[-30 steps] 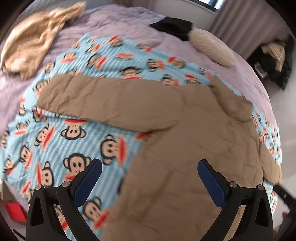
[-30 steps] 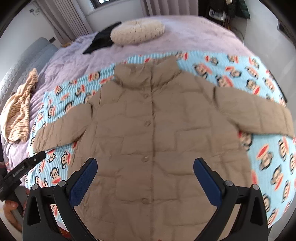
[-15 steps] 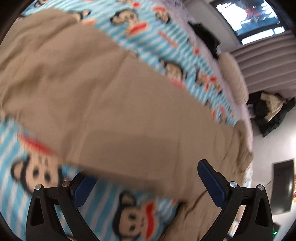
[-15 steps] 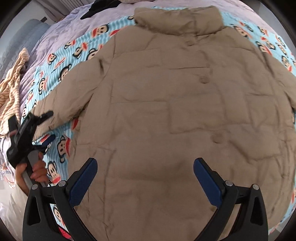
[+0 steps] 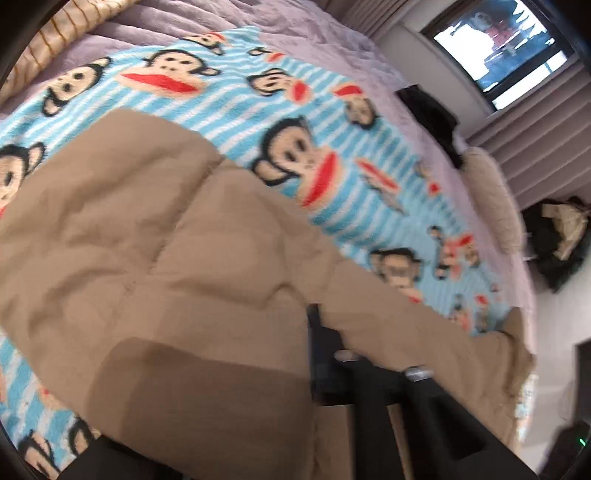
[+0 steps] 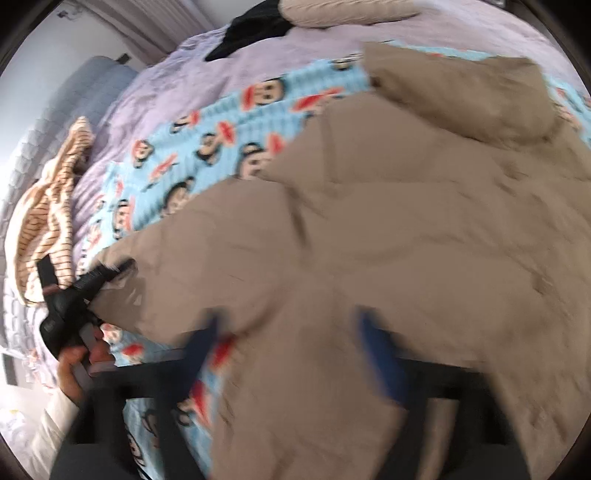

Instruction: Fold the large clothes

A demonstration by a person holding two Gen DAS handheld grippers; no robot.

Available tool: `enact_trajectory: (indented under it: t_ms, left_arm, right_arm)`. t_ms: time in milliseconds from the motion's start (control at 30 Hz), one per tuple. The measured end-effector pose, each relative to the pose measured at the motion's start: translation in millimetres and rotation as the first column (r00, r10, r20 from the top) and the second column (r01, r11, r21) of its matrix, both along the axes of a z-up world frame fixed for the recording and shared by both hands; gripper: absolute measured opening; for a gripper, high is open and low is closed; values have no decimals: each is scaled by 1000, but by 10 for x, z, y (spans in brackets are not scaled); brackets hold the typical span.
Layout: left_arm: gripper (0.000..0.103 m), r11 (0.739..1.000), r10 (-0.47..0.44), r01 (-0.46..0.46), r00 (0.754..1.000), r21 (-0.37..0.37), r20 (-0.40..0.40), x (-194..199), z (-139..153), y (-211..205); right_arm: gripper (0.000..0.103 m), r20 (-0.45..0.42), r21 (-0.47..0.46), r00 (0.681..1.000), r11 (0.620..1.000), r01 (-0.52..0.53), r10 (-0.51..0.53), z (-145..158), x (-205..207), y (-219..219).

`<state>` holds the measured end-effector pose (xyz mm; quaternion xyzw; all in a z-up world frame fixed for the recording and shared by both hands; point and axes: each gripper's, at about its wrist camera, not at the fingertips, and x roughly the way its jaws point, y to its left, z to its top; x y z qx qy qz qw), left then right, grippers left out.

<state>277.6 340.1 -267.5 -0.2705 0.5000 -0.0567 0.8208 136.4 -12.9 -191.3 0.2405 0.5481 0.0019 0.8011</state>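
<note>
A tan quilted jacket (image 6: 424,229) lies front-up on a blue monkey-print blanket (image 6: 221,125) on the bed. Its left sleeve (image 5: 147,240) fills the left wrist view. My left gripper (image 6: 110,271) is at the sleeve's cuff, and the cloth drapes over its fingers (image 5: 321,350), shut on the cuff. My right gripper (image 6: 291,343) is blurred with its blue pads partly closed over the jacket's lower left side, near the underarm; whether it grips cloth is unclear.
A striped beige garment (image 6: 48,206) lies at the bed's left edge. A black garment (image 6: 255,29) and a round cushion (image 5: 491,199) lie at the far side. The purple bedspread (image 6: 177,85) surrounds the blanket.
My left gripper moved onto the sleeve cuff and closed on it. My right gripper dropped low to the jacket's left side and its fingers came closer together.
</note>
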Motion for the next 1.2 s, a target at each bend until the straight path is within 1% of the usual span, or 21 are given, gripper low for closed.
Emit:
enact_trajectory:
  t_ms: [33, 100, 200, 300, 400, 433, 500, 533, 600, 667, 733, 800, 833, 867, 900, 933, 967, 1000, 1067, 1133, 1200]
  left_arm:
    - [10, 999, -18, 17, 999, 28, 34, -40, 109, -24]
    - [10, 994, -73, 63, 992, 90, 106, -179, 353, -104]
    - [10, 979, -174, 146, 962, 143, 209, -358, 785, -319]
    - [10, 957, -283, 249, 914, 151, 290, -511, 1186, -671]
    - [10, 916, -400, 391, 863, 95, 307, -599, 1427, -1231]
    - [10, 902, -429, 422, 846, 94, 317, -601, 1483, -1415]
    - [10, 860, -504, 499, 790, 111, 349, -718, 1616, -1902]
    - [10, 845, -526, 522, 774, 115, 354, -774, 1661, -2107]
    - [10, 813, -568, 574, 748, 95, 343, -840, 1670, -2561]
    - [10, 780, -609, 620, 721, 86, 330, -953, 1625, -2995]
    - [10, 744, -662, 654, 692, 137, 290, -1103, 1501, -3483]
    - [10, 700, -714, 679, 655, 222, 245, -1266, 1286, -3933]
    - [10, 678, -735, 688, 643, 257, 218, -1329, 1145, -4076]
    - [10, 647, -760, 698, 625, 307, 180, -1424, 986, -4265]
    - [10, 627, -772, 702, 618, 338, 151, -1481, 861, -4351]
    - [14, 609, -779, 701, 617, 371, 112, -1554, 747, -4434]
    - [31, 599, -783, 706, 616, 378, 89, -1620, 664, -4450]
    - [61, 598, -785, 714, 614, 364, 84, -1654, 617, -4425]
    - [91, 613, -775, 692, 621, 382, 119, -1812, 669, -4309]
    - [93, 589, -792, 693, 598, 416, 124, -1922, 758, -4242]
    - [93, 580, -798, 696, 588, 422, 127, -1972, 886, -4090]
  right_arm:
    - [8, -4, 40, 1000, 999, -12, 13, -55, 80, 31]
    - [8, -2, 104, 1000, 994, -17, 17, -157, 182, 96]
    - [8, -3, 155, 1000, 988, -27, 28, -333, 279, 202]
    - [7, -37, 225, 999, 974, -27, 36, -621, 350, 299]
    - [7, -79, 298, 996, 954, -20, 45, -885, 338, 354]
    - [7, -77, 318, 996, 948, -16, 42, -890, 316, 335]
    - [7, -72, 388, 996, 922, -14, 46, -847, 226, 243]
    - [7, -66, 415, 997, 910, -11, 42, -793, 144, 160]
    - [7, -44, 430, 999, 903, 3, 18, -646, -95, -98]
    - [7, -26, 393, 999, 919, 41, -33, -463, -431, -507]
    - [7, -24, 330, 995, 939, 96, -93, -326, -738, -907]
    - [9, -35, 244, 986, 956, 164, -160, -225, -1070, -1338]
    - [10, -41, 209, 982, 959, 191, -186, -195, -1215, -1520]
    - [10, -48, 183, 977, 959, 215, -209, -181, -1349, -1681]
    - [10, -54, 166, 973, 958, 232, -226, -185, -1430, -1784]
    - [11, -63, 151, 968, 956, 251, -244, -195, -1525, -1888]
    - [11, -72, 143, 962, 952, 270, -262, -212, -1605, -1970]
    - [11, -77, 142, 959, 949, 282, -274, -229, -1657, -2021]
    - [11, -79, 152, 954, 943, 297, -288, -255, -1718, -2077]
    - [11, -75, 154, 954, 942, 298, -290, -246, -1725, -2087]
    - [11, -71, 141, 955, 945, 295, -288, -193, -1696, -2057]
